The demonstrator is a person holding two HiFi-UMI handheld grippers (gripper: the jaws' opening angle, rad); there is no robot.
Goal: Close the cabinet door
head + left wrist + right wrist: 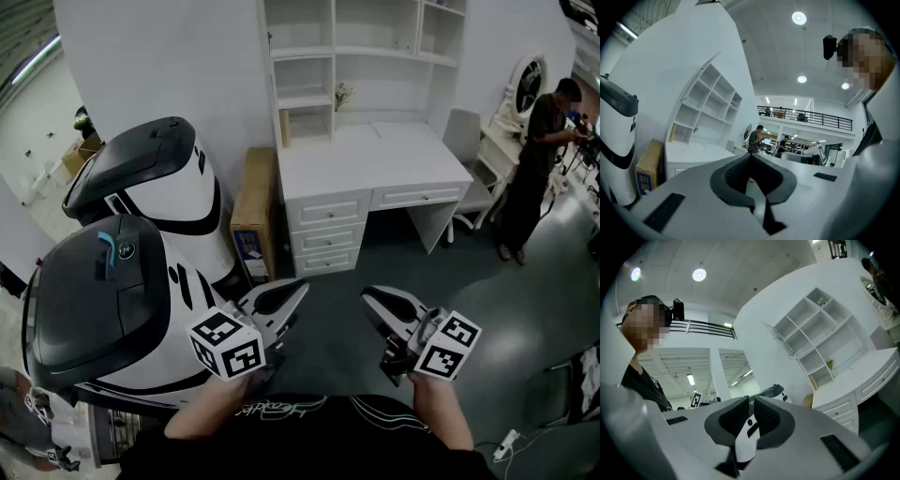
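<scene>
The cabinet door (777, 337) hangs open high up on the left of the shelves (305, 54), far ahead of both grippers — the head view cuts it off. The left gripper (281, 302) is closed and empty; the right gripper (392, 314) is a crack apart, empty too.

Desk and shelf unit (375, 159), 12 o'clock: white throughout. Cabinet door (777, 337): white likewise. Cardboard box (253, 211), 11 o'clock: brown, with a blue label low down. Farther machine (150, 183), 10 o'clock: white body, black top and bands. Nearer machine (94, 300), 9 o'clock: same scheme, plus a blue mark. Floor (534, 272): dark grey-green. Left gripper (302, 284) and right gripper (367, 293): white shells, black pads. Marker cubes (227, 342): black squares on white.
</scene>
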